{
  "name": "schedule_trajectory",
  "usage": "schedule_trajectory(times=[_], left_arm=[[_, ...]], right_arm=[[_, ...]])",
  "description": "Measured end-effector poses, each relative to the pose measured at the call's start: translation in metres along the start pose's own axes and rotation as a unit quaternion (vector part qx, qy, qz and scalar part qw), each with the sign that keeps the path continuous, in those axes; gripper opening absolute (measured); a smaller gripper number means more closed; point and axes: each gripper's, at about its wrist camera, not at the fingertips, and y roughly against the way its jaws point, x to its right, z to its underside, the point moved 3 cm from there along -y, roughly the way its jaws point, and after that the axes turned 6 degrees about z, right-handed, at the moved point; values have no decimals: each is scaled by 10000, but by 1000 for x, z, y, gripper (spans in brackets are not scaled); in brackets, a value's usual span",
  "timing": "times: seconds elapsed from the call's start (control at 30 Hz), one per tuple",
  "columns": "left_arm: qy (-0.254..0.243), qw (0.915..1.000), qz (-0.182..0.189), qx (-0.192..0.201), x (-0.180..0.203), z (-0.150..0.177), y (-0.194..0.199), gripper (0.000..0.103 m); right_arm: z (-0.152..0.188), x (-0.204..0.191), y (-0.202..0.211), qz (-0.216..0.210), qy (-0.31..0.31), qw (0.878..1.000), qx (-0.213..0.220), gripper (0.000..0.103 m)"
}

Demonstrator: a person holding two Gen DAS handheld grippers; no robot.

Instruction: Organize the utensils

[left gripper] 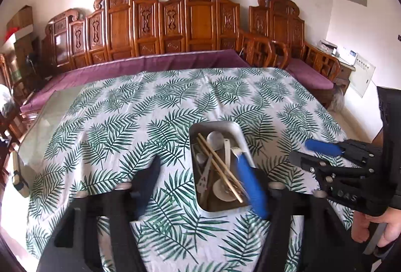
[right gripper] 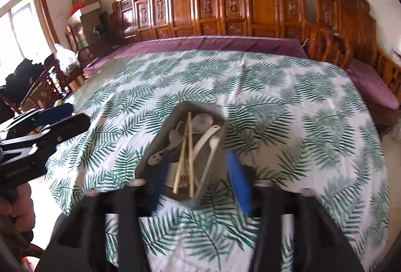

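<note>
While both tools hang above the desk, their jaws stand apart
Left tool and right tool grip nothing; chopsticks, spoons lie in the metal tray

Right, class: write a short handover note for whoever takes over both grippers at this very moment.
Left gripper: open, holding nothing, above the table.
Right gripper: open, holding nothing, above the metal tray.
Utensils: wooden chopsticks, metal spoons, white plastic spoons and a metal fork all lie jumbled in the tray on the leaf-print tablecloth.
Done: no utensil seen outside the tray.
Left: seemingly nothing, unless the jumble needs sorting.
</note>
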Motion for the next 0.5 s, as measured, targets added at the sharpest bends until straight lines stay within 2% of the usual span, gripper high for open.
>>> schedule_trajectory(times=[0.13,0.23,0.5], left_arm=[[1,10000,29,82,15,10,14,89],[-17,10000,-20,77,24,19,21,95],[-102,9996,-141,219,46,45,42,95]], right_arm=[[15,13,24,209,-89,9997,135,90],[26,22,37,415,-166,9988,215,101],[56,38,73,632,-361,9965,414,101]])
